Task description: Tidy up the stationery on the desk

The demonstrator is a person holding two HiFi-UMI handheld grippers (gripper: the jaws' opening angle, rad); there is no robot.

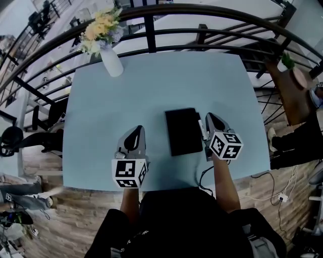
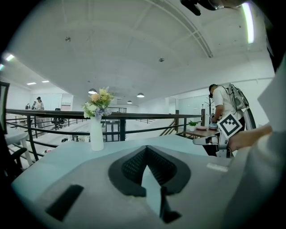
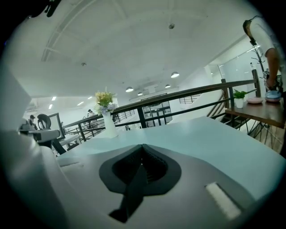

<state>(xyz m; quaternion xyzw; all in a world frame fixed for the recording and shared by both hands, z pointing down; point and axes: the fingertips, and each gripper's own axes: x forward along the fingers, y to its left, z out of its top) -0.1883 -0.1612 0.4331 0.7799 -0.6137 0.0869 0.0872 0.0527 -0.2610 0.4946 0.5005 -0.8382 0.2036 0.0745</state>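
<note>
Black rectangular notebook (image 1: 183, 131) closed, flat on desk (image 1: 151, 95), near front edge.

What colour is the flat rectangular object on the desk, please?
The object is black, clearest in head view.

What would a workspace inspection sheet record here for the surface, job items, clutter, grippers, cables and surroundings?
Surface: light blue table, no spills seen.
Job's things: one black flat item, perhaps a notebook, lying flat towards the near edge; no other stationery seen.
Clutter: white vase with flowers at the far left corner.
Grippers: left gripper shut, nothing held; right gripper shut, nothing held, beside the black item's right edge.
Cables: dark cable looping at the table's near edge; white cable on the floor at right.
Surroundings: dark railing behind the table; wooden side table at right.
</note>
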